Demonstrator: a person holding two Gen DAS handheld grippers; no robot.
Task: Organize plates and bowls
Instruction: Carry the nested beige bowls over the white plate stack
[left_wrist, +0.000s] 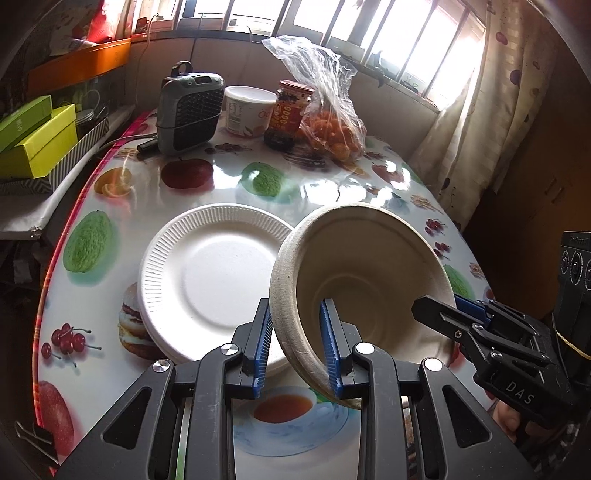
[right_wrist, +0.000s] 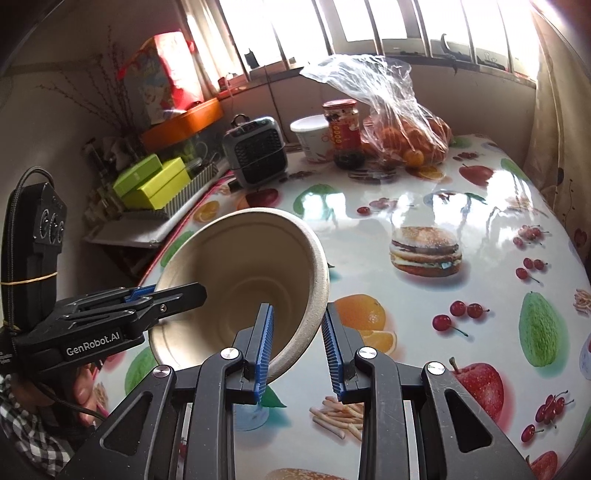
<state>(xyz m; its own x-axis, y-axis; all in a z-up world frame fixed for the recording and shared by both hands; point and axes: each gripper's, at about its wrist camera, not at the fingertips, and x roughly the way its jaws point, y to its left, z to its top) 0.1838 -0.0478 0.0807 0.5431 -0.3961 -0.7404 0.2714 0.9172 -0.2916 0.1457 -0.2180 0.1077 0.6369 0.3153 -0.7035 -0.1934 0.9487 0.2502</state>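
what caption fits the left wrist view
Both tools grip one tan bowl beside stacked white plates.

Tilted beige bowl (left_wrist: 369, 258) beside white plates (left_wrist: 207, 273).

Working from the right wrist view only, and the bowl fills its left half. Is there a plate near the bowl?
Observer: Yes. A white ribbed foam plate lies on the fruit-print table, on the left-gripper side of the beige pulp bowl.
Operator: Just one plate?
Observer: No. More white rims show under its near edge, so it is a stack.
Operator: How does the left gripper hold the bowl?
Observer: The left gripper clamps the rim, one blue pad inside and one outside.
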